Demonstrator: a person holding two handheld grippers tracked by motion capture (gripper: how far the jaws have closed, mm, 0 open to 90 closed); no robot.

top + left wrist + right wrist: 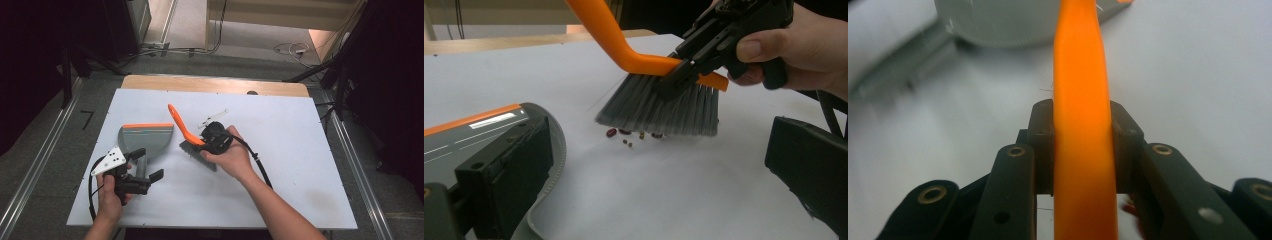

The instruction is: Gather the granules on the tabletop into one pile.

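From above, your right gripper (212,140) grips the brush (187,134) mid-worktop (280,150); the left gripper (142,175), jaws parted, straddles the dustpan (145,137) handle. Left gripper view: beans (624,135) lie beside the bristles. Right gripper view: jaws clamped on the handle. Sweeping is underway; next, draw the beans panward

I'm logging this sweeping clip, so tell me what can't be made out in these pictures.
- High view: the beans are too small to see; the brush bristles and the right hand-held gripper hide that spot.
- Left gripper view: the dustpan is cut off by the left edge and partly hidden behind the left hand-held gripper jaw; its mouth is unseen.
- Right gripper view: the orange handle hides the bristles; the background is blurred.
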